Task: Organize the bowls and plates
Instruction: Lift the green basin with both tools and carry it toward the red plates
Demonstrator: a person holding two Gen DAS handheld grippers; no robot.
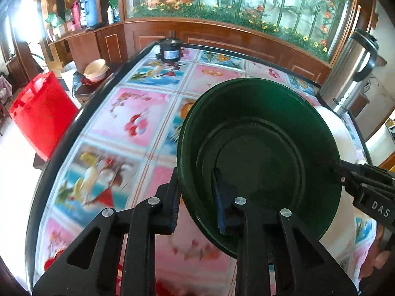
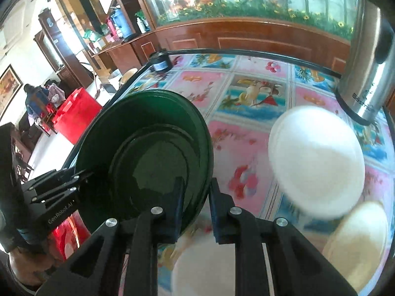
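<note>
Red bin: stood on the floor at far left, off the surface's edge.
Surface: covered with a cloth of pink and blue picture squares, black rim all round.
Black jar: sat at the surface's far edge, near the wooden wall panel.
Left hand-held gripper: jaws narrow, clamped on the near rim of the green bowl, one finger outside the wall and one inside.
Green bowl: dark green, held tilted above the surface, its opening turned toward the left wrist camera; a smaller green dish seemed to nest inside it, though this was hard to tell.
Right hand-held gripper: jaws narrow, pinching the bowl's opposite rim, one finger inside and one outside; in the left wrist view it reached in from the right edge.
White plate: lay blurred on the surface to the right of the bowl, apart from it.
Cream plate: lay near the white plate, at the lower right.
White dish: showed under the right gripper, blurred.
Steel flask: stood upright at the surface's far right corner.
</note>
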